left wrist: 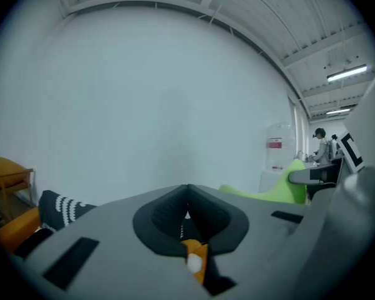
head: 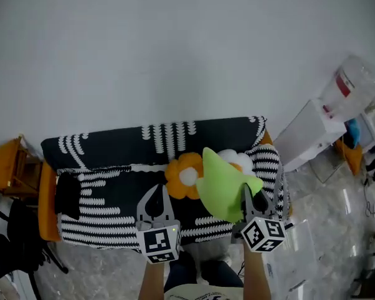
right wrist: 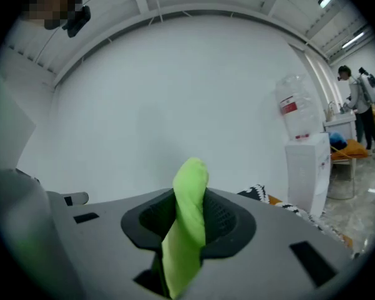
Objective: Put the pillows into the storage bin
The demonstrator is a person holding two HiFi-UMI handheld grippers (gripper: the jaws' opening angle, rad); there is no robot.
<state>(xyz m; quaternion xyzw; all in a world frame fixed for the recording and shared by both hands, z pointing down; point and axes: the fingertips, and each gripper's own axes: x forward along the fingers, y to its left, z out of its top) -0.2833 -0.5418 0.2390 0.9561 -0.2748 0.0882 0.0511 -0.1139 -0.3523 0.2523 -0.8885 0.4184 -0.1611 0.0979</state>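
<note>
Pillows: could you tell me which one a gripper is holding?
The green pillow, pinched in the right gripper; the orange pillow and the white one lie on the sofa.

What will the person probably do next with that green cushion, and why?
Probably swing the right gripper rightward and down toward what looks like a clear bin at the person's right: its fingers pinch the green pillow, so it only needs carrying over and dropping in.
</note>
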